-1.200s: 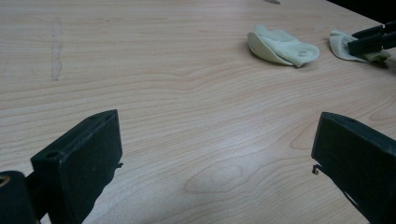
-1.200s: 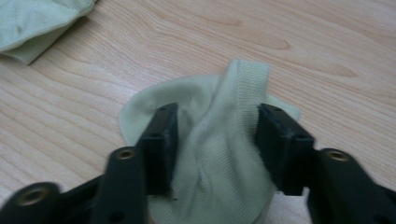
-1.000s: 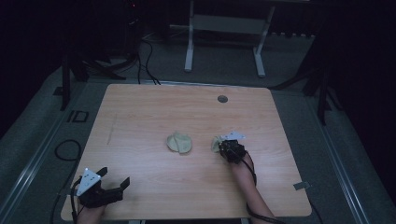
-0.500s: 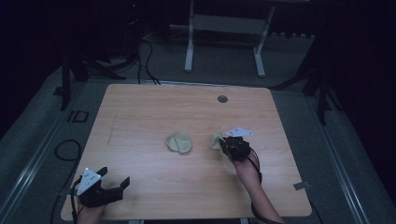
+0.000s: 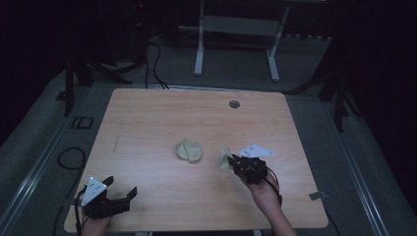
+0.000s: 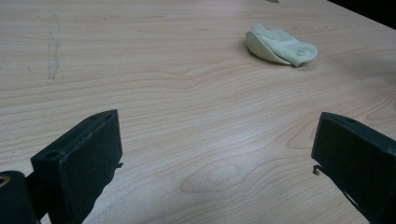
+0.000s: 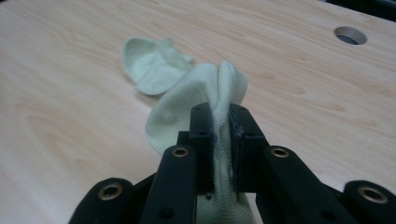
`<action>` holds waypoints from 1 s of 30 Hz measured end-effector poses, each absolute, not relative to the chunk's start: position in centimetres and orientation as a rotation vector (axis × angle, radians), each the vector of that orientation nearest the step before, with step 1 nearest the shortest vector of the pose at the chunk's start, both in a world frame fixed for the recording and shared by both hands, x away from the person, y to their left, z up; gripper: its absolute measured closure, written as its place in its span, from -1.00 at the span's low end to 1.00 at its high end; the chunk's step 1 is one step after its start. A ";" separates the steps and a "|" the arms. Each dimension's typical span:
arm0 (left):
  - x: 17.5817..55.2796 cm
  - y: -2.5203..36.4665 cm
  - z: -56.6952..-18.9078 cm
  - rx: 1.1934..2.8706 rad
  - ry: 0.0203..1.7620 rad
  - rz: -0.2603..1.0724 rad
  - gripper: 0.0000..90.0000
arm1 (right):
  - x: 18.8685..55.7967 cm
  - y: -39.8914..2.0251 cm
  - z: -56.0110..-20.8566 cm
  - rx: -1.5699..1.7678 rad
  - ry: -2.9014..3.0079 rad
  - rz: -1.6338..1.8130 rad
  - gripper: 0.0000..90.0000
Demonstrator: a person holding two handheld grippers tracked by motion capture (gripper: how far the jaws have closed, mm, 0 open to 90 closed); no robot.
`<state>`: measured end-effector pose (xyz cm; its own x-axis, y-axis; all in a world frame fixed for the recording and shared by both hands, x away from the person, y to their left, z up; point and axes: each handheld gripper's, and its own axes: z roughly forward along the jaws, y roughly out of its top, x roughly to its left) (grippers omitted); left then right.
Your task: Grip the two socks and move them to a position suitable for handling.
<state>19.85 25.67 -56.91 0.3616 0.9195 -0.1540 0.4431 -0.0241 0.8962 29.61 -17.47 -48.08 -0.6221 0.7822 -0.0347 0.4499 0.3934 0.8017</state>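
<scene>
Two pale green socks are on the wooden table (image 5: 147,123). One sock (image 5: 189,150) (image 6: 280,45) (image 7: 152,65) lies crumpled near the table's middle. The second sock (image 5: 225,158) (image 7: 201,98) is pinched between the jaws of my right gripper (image 5: 236,161) (image 7: 220,122), a little right of the first, its cloth bunched up above the jaw tips. My left gripper (image 5: 120,189) (image 6: 215,140) rests at the near left corner, jaws wide apart with only bare tabletop between them.
A round cable hole (image 5: 234,104) (image 7: 350,35) sits near the table's far edge. A faint scuff line (image 6: 53,46) marks the wood at the left. Beyond the table stand a white frame (image 5: 236,29) and cables on a dark floor.
My right gripper with the sock has shifted slightly right and towards me. The left gripper has stayed put.
</scene>
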 end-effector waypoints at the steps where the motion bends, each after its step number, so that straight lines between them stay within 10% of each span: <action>1: 19.8 25.6 -56.9 1.637 1.237 0.610 -0.96 | 28.5 -17.3 -48.2 1.046 2.258 1.118 0.80; 30: 19.9 23.4 -56.8 1.739 1.136 0.539 -0.95 | 22.7 -14.6 -56.4 1.096 2.345 1.017 0.62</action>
